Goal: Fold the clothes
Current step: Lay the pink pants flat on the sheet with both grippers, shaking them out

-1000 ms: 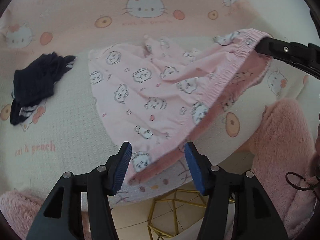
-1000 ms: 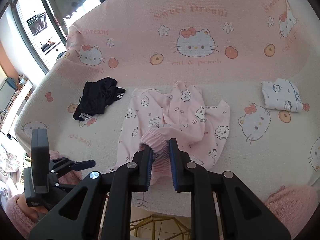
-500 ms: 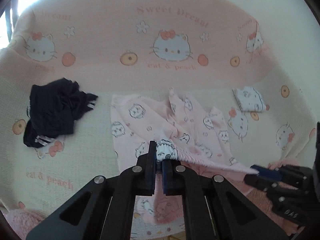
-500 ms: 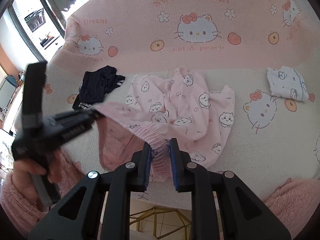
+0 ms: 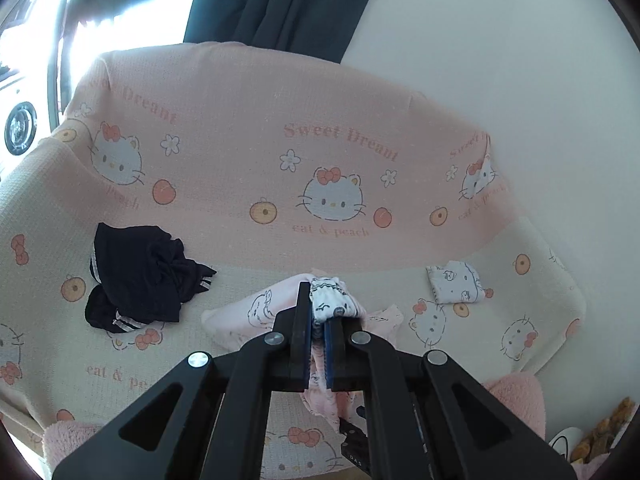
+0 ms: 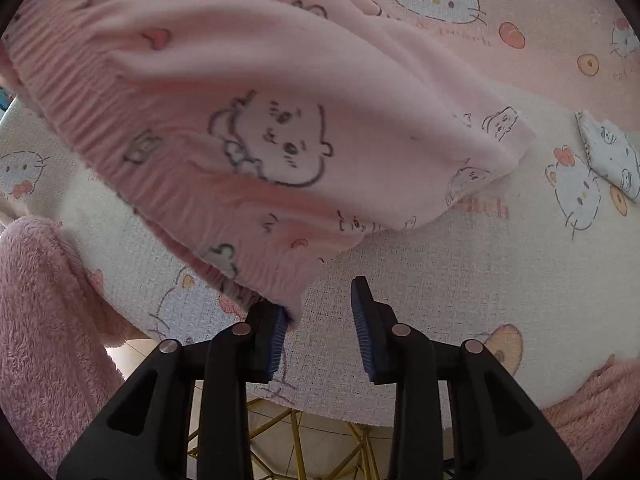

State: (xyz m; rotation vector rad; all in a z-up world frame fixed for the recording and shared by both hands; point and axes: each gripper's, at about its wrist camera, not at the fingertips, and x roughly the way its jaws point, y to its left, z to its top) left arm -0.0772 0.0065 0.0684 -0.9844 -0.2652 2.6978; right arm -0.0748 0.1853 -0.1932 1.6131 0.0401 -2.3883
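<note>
The left hand-held gripper (image 5: 318, 334) pinches the pink pants (image 6: 256, 120) by the waistband, up over the sofa (image 5: 240, 200). The right hand-held gripper (image 6: 320, 320) gapes wide, probably just touching cloth. It should pinch the waistband's other corner.

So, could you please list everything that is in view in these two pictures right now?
pink pyjama bottoms: one, pink with cartoon print, lifted over the sofa seat by the waistband
dark garment: one, navy with white stripes, crumpled at seat left
folded garment: one, white printed, seat right
sofa cover: one, pink and cream
curtain: one, dark, behind the sofa
fluffy sleeves: pink, lower edges
left gripper: black, clamped on the waistband
right gripper: black, jaws apart, below the hem
</note>
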